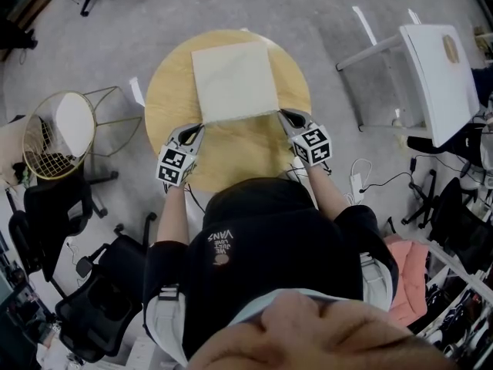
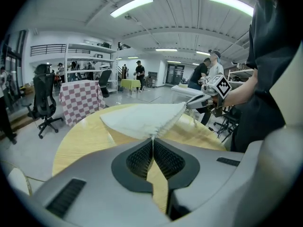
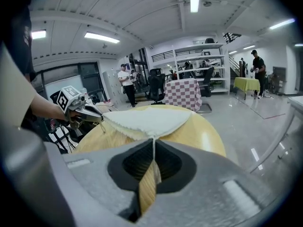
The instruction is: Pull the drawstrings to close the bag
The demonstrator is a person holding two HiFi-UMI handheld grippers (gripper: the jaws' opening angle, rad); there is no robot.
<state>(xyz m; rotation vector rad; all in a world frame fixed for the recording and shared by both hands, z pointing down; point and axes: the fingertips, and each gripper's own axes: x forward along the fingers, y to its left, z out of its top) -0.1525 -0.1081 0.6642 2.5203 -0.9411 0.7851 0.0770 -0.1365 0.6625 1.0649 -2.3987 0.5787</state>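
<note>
Cream bag (image 1: 233,81) lying flat on the far half of a round wooden table (image 1: 231,154), its puckered mouth edge along the near side. Left gripper (image 1: 199,128) sits at the bag's near-left corner and right gripper (image 1: 283,114) at its near-right corner. In each gripper view the jaws are pressed together on a thin white drawstring (image 2: 153,137) that runs from between the pads to the bag's corner. The mouth edge spans the gap between the two grippers. A wire basket (image 1: 48,141) stands on the floor to the left.
</note>
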